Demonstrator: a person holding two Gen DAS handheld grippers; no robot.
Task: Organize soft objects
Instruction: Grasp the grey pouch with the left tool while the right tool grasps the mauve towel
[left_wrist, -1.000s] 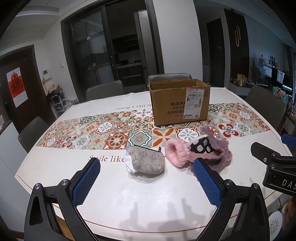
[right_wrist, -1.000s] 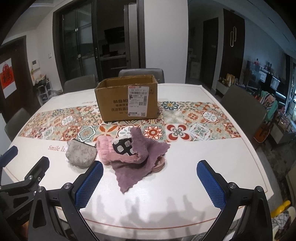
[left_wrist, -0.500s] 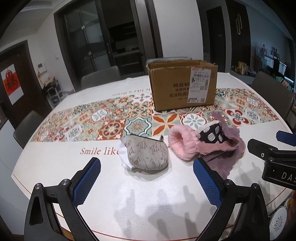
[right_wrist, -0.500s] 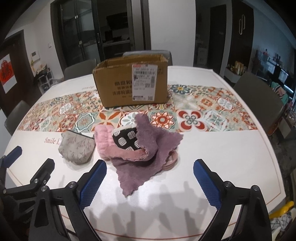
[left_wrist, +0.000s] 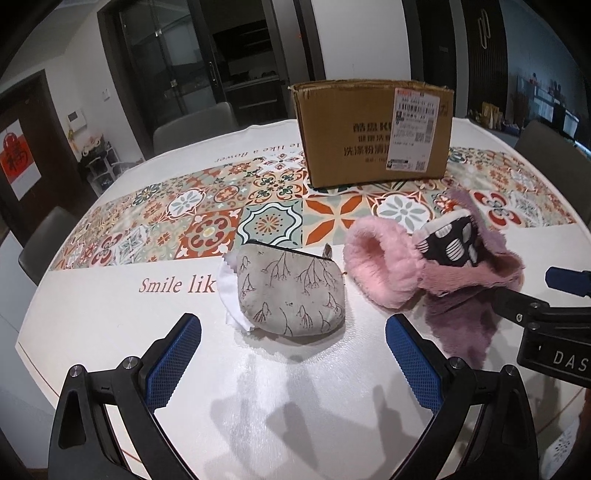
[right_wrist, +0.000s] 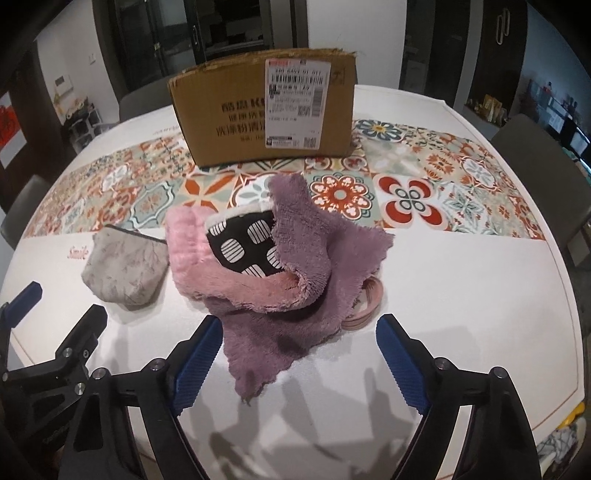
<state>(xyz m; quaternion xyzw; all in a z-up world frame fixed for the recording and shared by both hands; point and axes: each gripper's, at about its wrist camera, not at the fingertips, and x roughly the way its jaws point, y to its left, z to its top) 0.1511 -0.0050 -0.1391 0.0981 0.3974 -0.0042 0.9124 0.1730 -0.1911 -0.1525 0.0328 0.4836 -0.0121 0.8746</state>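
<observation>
Purple cloth (right_wrist: 295, 295) lying just ahead of right claw (right_wrist: 295, 354), jaws closing, nothing gripped. Left claw (left_wrist: 293, 354) gaping wide, empty, grey pouch (left_wrist: 291, 291) ahead.

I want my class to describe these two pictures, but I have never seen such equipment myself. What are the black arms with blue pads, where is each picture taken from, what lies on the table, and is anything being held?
No robot is here: a person holds a two-finger clamp tool in each hand. Each tool carries a wide-angle camera that looks along its fingers, so one picture comes from the left gripper and the other from the right gripper.

On the white table with a patterned tile runner lie a grey fabric zip pouch printed with twigs, a fluffy pink cloth, a black pouch with white striped ovals and a fuzzy purple cloth, piled together. A brown cardboard box stands behind them.

Nothing is held. The left gripper is open before the grey pouch; the right one's jaws are closing, with only the purple cloth's lower corner near them.
</observation>
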